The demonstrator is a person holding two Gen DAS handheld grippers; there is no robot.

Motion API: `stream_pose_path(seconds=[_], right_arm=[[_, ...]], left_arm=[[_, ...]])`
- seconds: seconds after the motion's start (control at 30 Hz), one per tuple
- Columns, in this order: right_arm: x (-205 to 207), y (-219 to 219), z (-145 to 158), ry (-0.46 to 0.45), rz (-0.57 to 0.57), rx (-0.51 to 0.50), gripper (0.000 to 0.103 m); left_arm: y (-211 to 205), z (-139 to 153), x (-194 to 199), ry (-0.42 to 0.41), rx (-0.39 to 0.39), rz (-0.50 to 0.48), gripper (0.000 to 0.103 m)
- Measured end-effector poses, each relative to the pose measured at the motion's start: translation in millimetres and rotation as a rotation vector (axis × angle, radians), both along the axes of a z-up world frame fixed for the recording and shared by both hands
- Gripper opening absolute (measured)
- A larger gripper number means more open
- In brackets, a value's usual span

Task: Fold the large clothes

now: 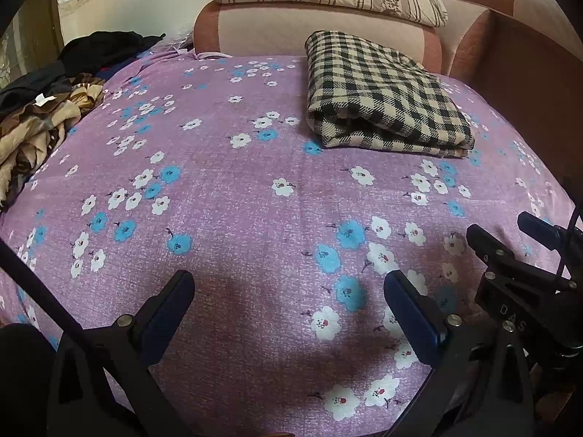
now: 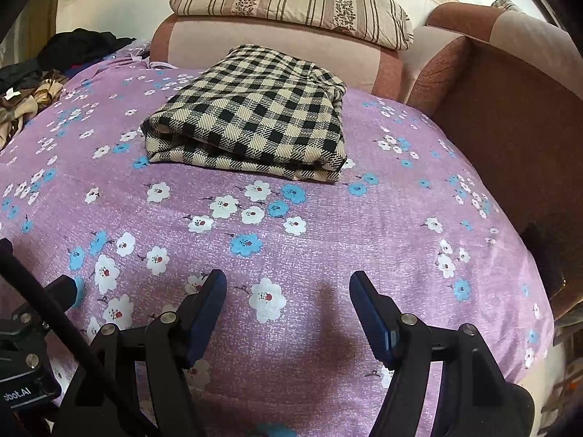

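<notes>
**Checked cloth folded, heap of clothes waiting at the far left**

Checked cloth (image 2: 251, 123) lies folded in a thick rectangle on the flowered purple sheet (image 2: 328, 225), toward the far side, just short of the sofa back (image 2: 255, 47). Both claws hang over bare sheet on the near side, well apart from it. The left gripper (image 1: 288, 306) is released, jaws wide with nothing between them; the right gripper (image 2: 288, 309) likewise stands spread and empty.

Risks, as I judge them: the unfolded pile (image 1: 40, 127) at the far left is tangled, so a pinch there may lift two garments at once, or only a thin edge that slips free. Dragging a large piece across the bed could brush the folded cloth and spring its layers open (the near edge already shows loose folds). The sheet itself might get caught along with a garment.

Count: one folded checked cloth; one heap of several mixed garments, number unclear; one striped pillow (image 2: 291, 3) on the sofa back; two grippers, both empty.
</notes>
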State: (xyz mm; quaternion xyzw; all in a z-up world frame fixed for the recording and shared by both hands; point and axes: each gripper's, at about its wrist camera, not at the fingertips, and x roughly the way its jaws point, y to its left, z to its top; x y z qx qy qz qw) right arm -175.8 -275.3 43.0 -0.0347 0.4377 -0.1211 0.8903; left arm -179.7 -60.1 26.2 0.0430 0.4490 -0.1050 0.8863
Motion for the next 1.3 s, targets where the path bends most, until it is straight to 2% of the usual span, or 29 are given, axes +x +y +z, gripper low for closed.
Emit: stream_pose_path(seconds=[0.6, 1.3], right_arm=[[-11.8, 1.9, 29.5, -0.049, -0.018, 0.012, 0.077], [-47.0, 9.9, 73.7, -0.142, -0.020, 0.003, 0.079]], left_arm=[[1.2, 27.5, -15.4, -0.074, -0.007, -0.007, 0.103], [15.3, 71.1, -50.0, -0.229, -0.018, 0.005, 0.103]])
